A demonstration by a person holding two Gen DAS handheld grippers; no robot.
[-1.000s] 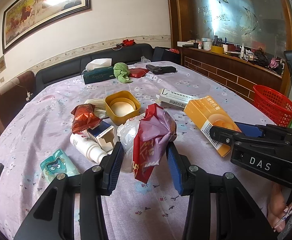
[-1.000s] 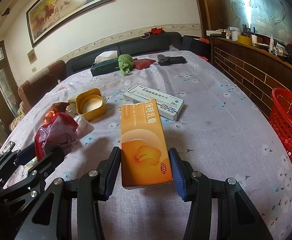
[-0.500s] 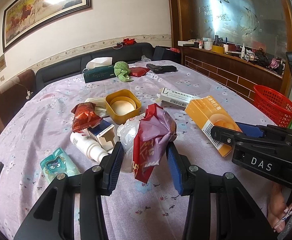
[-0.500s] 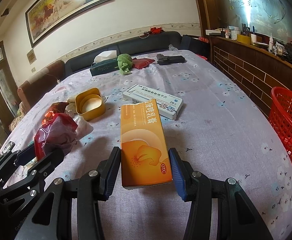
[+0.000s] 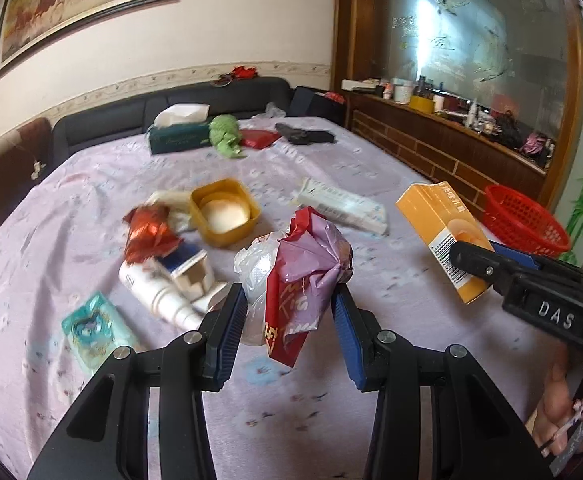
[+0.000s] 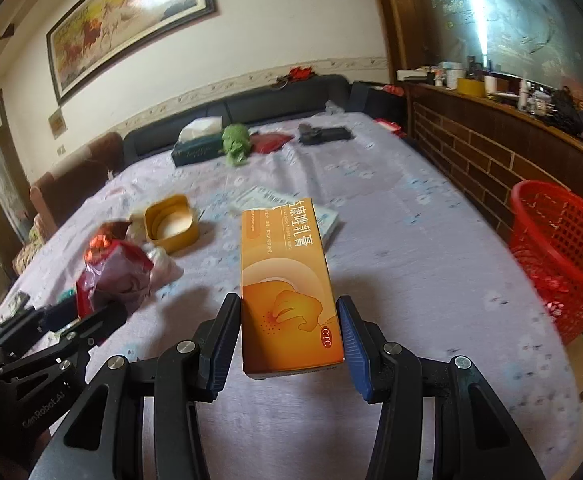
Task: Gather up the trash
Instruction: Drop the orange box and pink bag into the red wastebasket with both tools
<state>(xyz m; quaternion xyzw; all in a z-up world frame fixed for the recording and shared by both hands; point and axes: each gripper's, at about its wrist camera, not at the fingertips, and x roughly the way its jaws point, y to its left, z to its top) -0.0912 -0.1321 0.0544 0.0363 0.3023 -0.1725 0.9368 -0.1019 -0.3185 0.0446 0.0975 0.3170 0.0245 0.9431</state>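
My left gripper is shut on a crumpled red and purple snack wrapper, held just above the table. In the right wrist view that wrapper shows at the left. My right gripper is shut on an orange medicine box, lifted off the cloth; the same orange box appears at the right of the left wrist view. A red mesh basket stands off the table's right edge. Loose trash lies on the lilac tablecloth: a red foil wrapper, a white bottle, a teal sachet.
A yellow square tub and a white flat box lie mid-table. A green tissue box, a green cloth and a dark object sit at the far end. A wooden counter runs along the right. A hand shows at lower right.
The right gripper has lifted the orange box and carried it a little toward the basket side. The left gripper still holds the wrapper in nearly the same spot.
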